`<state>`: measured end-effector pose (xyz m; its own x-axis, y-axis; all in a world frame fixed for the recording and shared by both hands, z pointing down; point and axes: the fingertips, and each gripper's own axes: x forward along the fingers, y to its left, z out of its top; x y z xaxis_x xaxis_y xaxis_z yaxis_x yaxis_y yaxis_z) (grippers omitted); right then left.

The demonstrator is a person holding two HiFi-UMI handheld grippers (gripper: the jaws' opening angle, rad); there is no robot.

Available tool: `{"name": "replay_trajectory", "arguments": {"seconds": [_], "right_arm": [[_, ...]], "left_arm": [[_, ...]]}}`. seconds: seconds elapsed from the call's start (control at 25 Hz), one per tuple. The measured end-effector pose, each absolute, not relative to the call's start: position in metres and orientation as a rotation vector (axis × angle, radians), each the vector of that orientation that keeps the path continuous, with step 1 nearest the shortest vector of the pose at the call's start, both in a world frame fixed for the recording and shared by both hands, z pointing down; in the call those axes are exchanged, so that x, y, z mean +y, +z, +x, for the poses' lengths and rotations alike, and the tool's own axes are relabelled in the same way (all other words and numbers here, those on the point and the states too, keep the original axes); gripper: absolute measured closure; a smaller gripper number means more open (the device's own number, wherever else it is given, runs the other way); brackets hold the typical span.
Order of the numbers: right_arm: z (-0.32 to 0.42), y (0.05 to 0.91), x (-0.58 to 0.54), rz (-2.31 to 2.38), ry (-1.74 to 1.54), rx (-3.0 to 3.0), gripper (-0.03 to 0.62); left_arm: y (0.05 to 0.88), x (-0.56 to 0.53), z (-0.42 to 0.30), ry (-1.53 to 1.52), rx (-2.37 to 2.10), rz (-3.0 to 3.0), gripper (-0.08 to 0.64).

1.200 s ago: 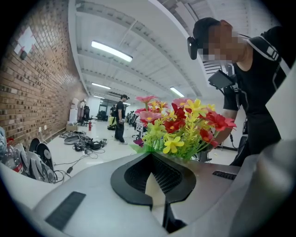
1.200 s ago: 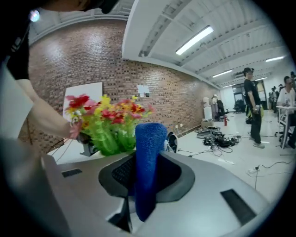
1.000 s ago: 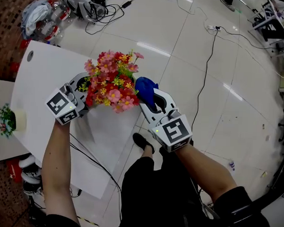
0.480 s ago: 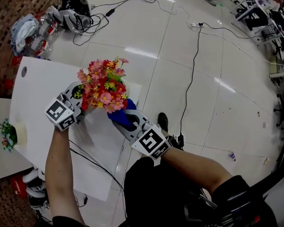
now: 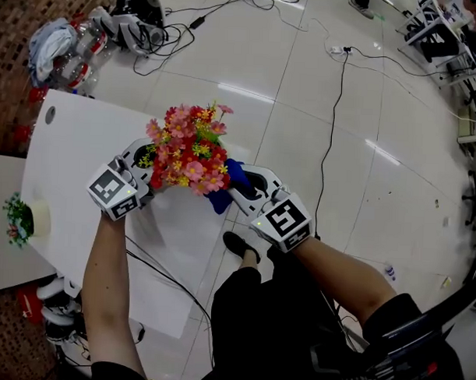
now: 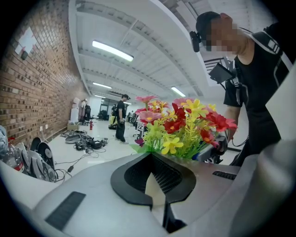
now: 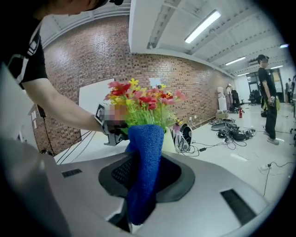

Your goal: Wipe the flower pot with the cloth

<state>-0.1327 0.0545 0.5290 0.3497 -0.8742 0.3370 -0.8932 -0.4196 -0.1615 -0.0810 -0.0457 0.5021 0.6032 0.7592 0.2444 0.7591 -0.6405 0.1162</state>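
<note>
A cream flower pot (image 6: 155, 187) filled with red, pink and yellow artificial flowers (image 5: 189, 151) stands at the near edge of the white table (image 5: 68, 148). My left gripper (image 5: 151, 167) is shut on the pot from the left; the flowers hide most of the pot in the head view. From the right, my right gripper (image 5: 237, 182) is shut on a blue cloth (image 5: 225, 189), which it presses against the pot's right side below the blooms. In the right gripper view the cloth (image 7: 145, 162) hangs between the jaws, with a strip of the pot (image 7: 169, 141) just behind it.
A small potted plant (image 5: 17, 220) stands on a second table at the left. Cables (image 5: 334, 126) and a heap of gear (image 5: 111, 29) lie on the tiled floor beyond. My shoe (image 5: 238, 244) is under the table edge. A person (image 6: 120, 118) stands far off.
The right gripper carried the cloth from beside the blooms down and left along the pot, then back a little to the right. The left gripper kept its hold.
</note>
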Motion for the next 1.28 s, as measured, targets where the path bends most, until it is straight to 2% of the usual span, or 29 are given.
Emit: {"name": "replay_trajectory", "arguments": {"seconds": [0.28, 0.6, 0.84, 1.12, 1.28], "right_arm": [[-0.077, 0.517, 0.083, 2.651, 0.519, -1.55, 0.514], [-0.077, 0.485, 0.099, 2.624, 0.489, -1.609, 0.514], [-0.075, 0.465, 0.122, 2.672, 0.466, -1.57, 0.514], [-0.071, 0.426, 0.144, 2.741, 0.414, -1.525, 0.514], [-0.067, 0.398, 0.16, 2.767, 0.35, -1.497, 0.514]], "left_arm": [[0.503, -0.043, -0.083, 0.431, 1.308, 2.821, 0.56], [0.502, -0.043, -0.09, 0.46, 1.216, 2.827, 0.56], [0.508, -0.091, -0.11, 0.479, 0.942, 2.835, 0.56], [0.436, -0.11, -0.167, 0.183, 0.695, 2.814, 0.56], [0.384, -0.07, -0.192, 0.166, 0.65, 2.986, 0.56]]}}
